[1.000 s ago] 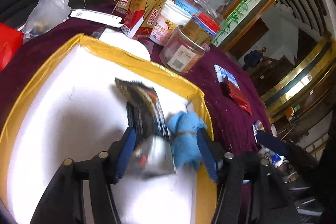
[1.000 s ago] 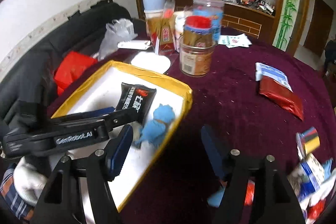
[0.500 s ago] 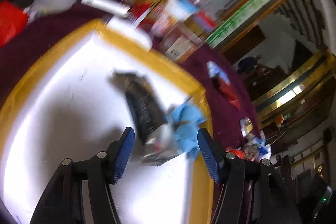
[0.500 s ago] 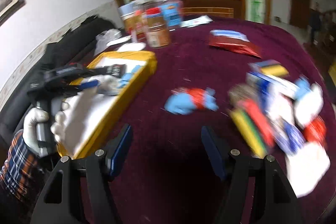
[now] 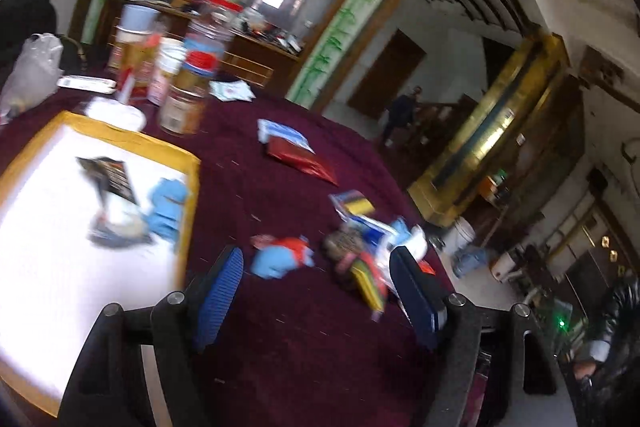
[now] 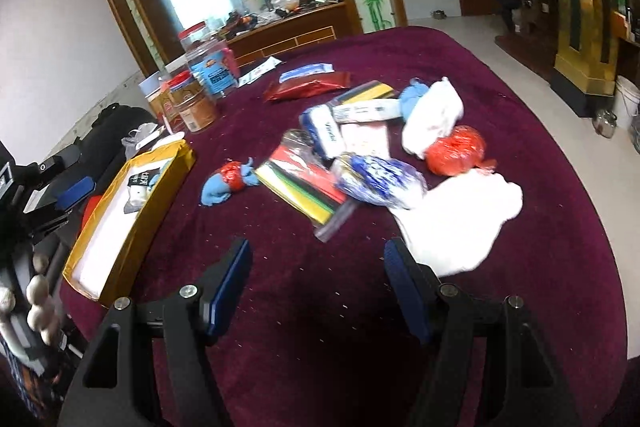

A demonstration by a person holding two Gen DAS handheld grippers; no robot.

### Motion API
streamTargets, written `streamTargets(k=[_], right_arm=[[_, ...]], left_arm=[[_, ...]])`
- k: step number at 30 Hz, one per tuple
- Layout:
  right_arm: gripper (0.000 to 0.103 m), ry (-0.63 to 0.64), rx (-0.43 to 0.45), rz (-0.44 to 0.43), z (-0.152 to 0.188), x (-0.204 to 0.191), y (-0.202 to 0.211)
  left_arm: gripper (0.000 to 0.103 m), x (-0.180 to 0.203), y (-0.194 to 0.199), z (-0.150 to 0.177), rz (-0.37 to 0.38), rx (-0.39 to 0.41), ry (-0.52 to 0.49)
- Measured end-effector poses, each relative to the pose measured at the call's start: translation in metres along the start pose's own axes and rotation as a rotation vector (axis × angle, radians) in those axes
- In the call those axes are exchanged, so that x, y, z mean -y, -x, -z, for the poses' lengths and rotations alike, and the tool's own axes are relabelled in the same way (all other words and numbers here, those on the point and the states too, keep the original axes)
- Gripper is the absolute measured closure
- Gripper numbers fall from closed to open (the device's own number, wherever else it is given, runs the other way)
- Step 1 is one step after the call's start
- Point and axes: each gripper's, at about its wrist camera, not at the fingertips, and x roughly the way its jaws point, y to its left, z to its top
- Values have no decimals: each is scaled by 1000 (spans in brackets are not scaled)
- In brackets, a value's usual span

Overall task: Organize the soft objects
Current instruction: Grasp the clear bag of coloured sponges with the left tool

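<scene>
— So where was the blue and red soft toy (image 6: 227, 182)?
— On the maroon tablecloth (image 6: 520, 75), between the yellow-rimmed tray (image 6: 114, 223) and a heap of packets (image 6: 360, 155).
— And the grippers?
— Left gripper (image 5: 316, 287) was opening, empty; right gripper (image 6: 316, 279) was spread, empty. Jars (image 6: 200, 79) stood behind.
</scene>
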Motion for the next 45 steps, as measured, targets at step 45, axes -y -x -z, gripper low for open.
streamTargets(k=[45], right_arm=[[10,-290,213,156,-54,160,-29]], left_arm=[[25,79,-200,51,-228,-314,-152]])
